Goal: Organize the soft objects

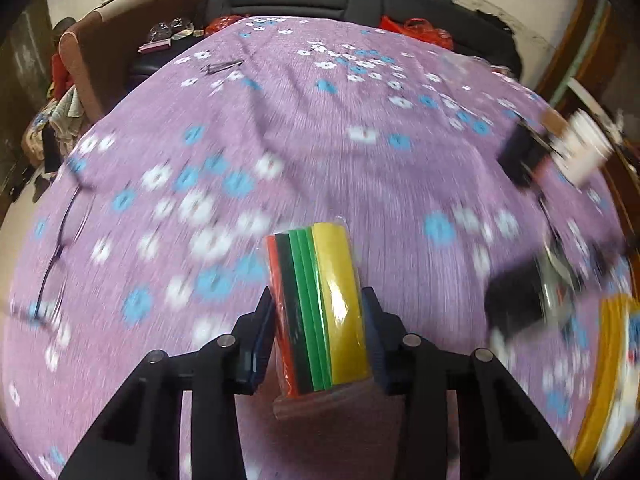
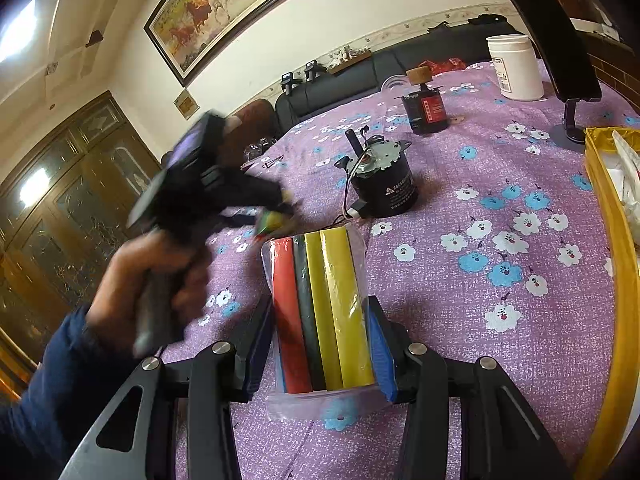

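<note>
Yellow tray [image 2: 612,240] at 3 o'clock in right wrist view, cut off by the frame edge; white contents inside, identity unclear. Same tray visible at 4 o'clock in left wrist view, heavily blurred. White tub [image 2: 516,68] at 1 o'clock, upright on the floral cloth [image 2: 460,184]; contents not visible.

Left pack [image 1: 320,308]: flat strips (red, black, green, yellow) in a clear bag, pinched between the pads of the left gripper [image 1: 320,320]. Bag's lower end projecting back past the pads toward the camera. Left gripper also seen at 10 o'clock in right wrist view, blurred, gripped by the left hand [image 2: 160,276], dark blue sleeve [image 2: 48,384] at 8 o'clock.

Right pack [image 2: 320,308]: strips (red, black, yellow) in a clear bag, clamped between the blue pads of the right gripper [image 2: 320,336], tilted down toward the cloth. Bag's near end hanging behind the pads.

Most of left wrist view smeared: dark shapes at 2 and 4 o'clock not identifiable. Black motor [image 2: 380,188] with wires at 12 o'clock beyond the right pack, apart from it. Smaller dark can [image 2: 426,110] farther back. Black stand [image 2: 560,40] at 1 o'clock, top cut off.
</note>
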`<action>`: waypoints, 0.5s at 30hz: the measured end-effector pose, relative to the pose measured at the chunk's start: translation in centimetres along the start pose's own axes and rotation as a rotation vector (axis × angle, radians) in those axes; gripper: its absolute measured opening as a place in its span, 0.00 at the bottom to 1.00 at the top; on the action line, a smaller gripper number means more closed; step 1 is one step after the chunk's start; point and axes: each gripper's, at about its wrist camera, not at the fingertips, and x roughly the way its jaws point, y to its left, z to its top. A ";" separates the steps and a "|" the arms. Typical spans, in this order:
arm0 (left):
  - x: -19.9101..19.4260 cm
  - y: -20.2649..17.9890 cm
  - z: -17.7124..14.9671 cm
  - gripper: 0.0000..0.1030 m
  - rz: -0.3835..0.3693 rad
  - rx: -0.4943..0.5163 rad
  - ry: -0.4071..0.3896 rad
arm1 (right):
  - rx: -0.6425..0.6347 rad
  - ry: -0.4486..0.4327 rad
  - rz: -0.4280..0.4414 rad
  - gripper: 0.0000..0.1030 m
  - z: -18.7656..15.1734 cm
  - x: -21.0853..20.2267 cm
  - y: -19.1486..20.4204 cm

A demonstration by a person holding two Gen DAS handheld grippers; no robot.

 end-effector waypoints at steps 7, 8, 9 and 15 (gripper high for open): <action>-5.9 1.5 -10.0 0.38 -0.067 0.019 -0.048 | 0.014 0.012 -0.044 0.48 0.1 0.3 -0.2; -6.4 1.4 -11.0 0.38 -0.084 0.023 -0.058 | 0.019 0.016 -0.056 0.48 0.2 0.5 -0.2; -7.0 1.3 -12.1 0.38 -0.103 0.020 -0.071 | 0.023 0.017 -0.068 0.48 0.2 0.5 -0.3; -10.3 -2.7 -16.8 0.38 -0.098 0.143 -0.208 | -0.019 -0.017 -0.115 0.48 -0.5 -2.4 1.7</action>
